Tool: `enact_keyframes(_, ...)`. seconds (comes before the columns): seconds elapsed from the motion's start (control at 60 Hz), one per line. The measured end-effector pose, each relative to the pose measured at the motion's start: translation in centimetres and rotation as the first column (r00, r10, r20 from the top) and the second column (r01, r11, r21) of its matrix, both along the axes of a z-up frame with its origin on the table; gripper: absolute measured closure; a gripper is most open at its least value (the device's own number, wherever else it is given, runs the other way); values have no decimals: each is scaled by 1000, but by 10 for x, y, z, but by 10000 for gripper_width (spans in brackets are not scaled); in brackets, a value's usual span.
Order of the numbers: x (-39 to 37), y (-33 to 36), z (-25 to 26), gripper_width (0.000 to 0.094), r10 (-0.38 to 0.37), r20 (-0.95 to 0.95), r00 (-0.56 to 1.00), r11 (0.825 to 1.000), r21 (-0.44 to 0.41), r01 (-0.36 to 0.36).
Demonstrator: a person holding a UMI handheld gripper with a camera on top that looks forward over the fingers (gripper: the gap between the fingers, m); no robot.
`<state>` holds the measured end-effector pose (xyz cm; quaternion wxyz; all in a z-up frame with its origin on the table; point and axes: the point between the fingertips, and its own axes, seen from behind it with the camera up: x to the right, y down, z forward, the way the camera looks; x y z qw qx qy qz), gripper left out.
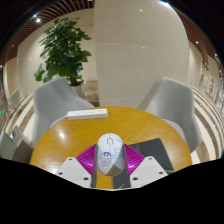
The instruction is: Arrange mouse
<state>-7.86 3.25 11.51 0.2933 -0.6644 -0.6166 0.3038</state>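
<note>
Claw (108, 172) clenched on a white mouse (108, 153); both magenta pads (87, 158) press its flanks. Mouse sits between the 2 fingers, nose pointing away from camera, over the near edge of a round wooden surface (75, 136). Cannot tell if the mouse rests on the wood or is lifted. A dark mat (152, 150) lies just right of the mouse. A white flat object (87, 114) lies at the far left of the surface. 2 grey chairs (55, 101) stand beyond it; a potted plant (62, 50) behind the left chair.
</note>
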Motion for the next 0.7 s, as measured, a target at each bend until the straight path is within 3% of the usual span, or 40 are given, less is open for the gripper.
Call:
enact_keyframes(0.183,-10,103,-75,545,-94,95,991,996,20,92)
enact_keyframes(0.333,11,125,-137,543,-91,187,978,996,-3,93)
enact_keyframes(0.45,11,123,-138,508,-64,168,984,998,-3,65)
enact_keyframes(0.483,10,122,-139,483,-59,170,984,998,-3,60)
enact_keyframes(0.517,13,121,-140,397,-47,178,983,999,-7,49)
enact_keyframes(0.617,15,122,-120,48,-50,163,985,999,12,48)
enact_keyframes(0.7,27,108,-88,71,-25,143,989,1000,15,23)
